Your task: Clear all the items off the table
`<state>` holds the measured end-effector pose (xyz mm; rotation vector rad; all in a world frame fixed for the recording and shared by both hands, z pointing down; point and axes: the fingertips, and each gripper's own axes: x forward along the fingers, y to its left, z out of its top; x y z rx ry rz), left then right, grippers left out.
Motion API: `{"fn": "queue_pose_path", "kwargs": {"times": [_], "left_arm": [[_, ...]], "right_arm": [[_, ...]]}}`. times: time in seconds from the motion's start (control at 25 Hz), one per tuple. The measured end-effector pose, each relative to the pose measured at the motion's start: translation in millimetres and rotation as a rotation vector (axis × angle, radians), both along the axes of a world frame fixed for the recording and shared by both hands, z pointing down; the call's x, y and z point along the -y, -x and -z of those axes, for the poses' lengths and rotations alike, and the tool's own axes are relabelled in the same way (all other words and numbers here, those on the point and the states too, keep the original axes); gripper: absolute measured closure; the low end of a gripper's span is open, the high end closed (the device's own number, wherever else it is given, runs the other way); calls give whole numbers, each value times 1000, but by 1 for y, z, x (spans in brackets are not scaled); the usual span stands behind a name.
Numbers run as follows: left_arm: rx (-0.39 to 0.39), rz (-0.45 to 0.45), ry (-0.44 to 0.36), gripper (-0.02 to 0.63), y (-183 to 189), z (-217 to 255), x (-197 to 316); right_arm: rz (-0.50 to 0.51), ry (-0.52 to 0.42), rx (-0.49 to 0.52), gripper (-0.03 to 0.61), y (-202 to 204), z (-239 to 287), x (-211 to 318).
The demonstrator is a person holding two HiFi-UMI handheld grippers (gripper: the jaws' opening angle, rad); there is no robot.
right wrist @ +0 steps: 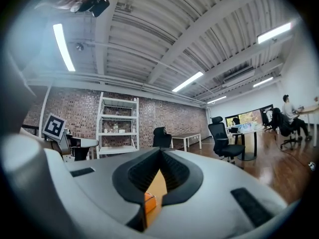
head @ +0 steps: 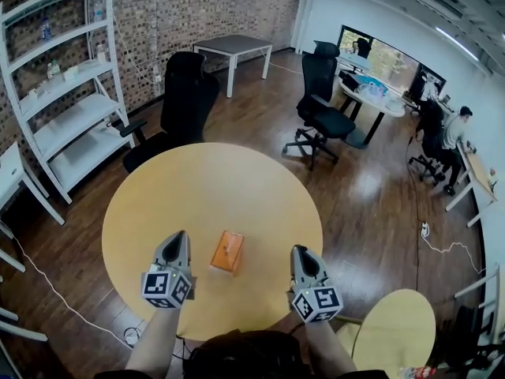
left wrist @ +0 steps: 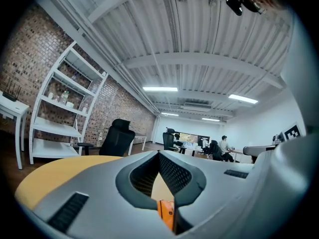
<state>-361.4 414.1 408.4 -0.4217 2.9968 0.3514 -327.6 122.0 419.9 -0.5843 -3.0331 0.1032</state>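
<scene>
Grey-shelled left gripper (head: 177, 239), lower left of centre, has its jaws pressed together on nothing. Just right of it, an orange box (head: 227, 252) lies flat on the round wooden table (head: 158, 204). Further right, the right gripper (head: 301, 253) is likewise closed and empty.

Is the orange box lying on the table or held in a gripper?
On the table. The orange box lies flat on the round table between the left gripper and right gripper, both shut with nothing gripped.

Bright, even ceiling strip lights (left wrist: 160, 89); glare on wood floor (head: 369, 186); heavy fisheye warp, dark vignetted corners
</scene>
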Motion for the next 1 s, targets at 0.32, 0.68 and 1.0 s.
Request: {"fn": "queue_pose_path", "kwargs": {"times": [0.32,0.68,1.0], "left_arm": [[-6,-246,-69,615,2,-8,81],[41,-450,-16,615,-23,19,206],[125,-627,-8,615,-75,54,370]], "right_arm": [[-215,-35,-29,577,-69,8,59],[-419,-23,47,575,-141,27,169],[-586,-134,113,577,-240,41,305]]}}
